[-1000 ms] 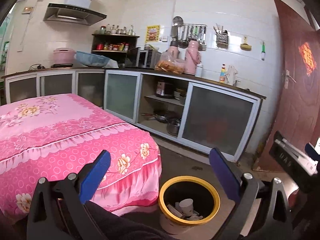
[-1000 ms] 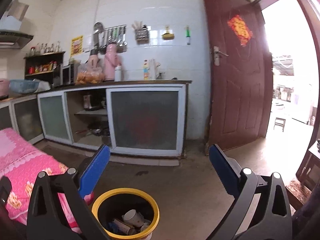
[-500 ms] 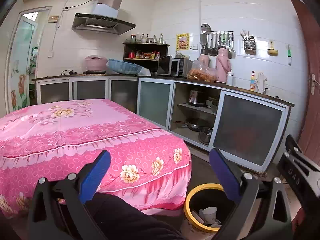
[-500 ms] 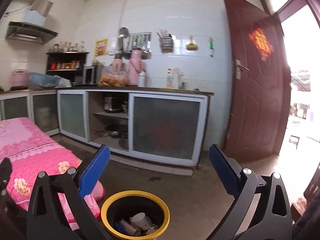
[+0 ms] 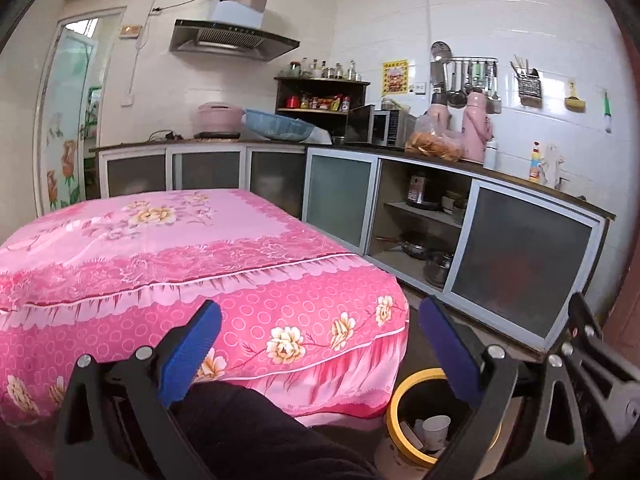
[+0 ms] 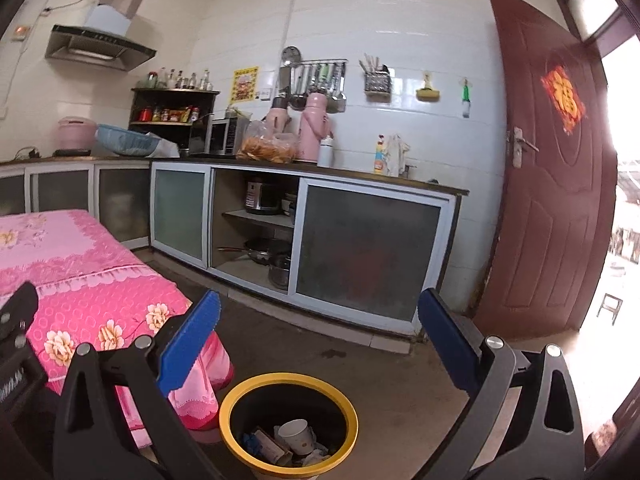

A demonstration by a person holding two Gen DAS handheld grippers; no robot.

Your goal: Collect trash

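Both tools, left (image 5: 320, 354) and right (image 6: 318, 344), spread and empty above the bin (image 6: 289, 420) (cup (image 6: 296, 434) inside); collection looks finished, unless more trash is found.

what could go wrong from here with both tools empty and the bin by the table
1. The trash bin stands on the floor right beside the hanging pink tablecloth; a low swing of the left tool or the right tool could tip it and spill the paper cup.
2. The cloth's hem drapes near the bin rim, so an open finger might snag it.
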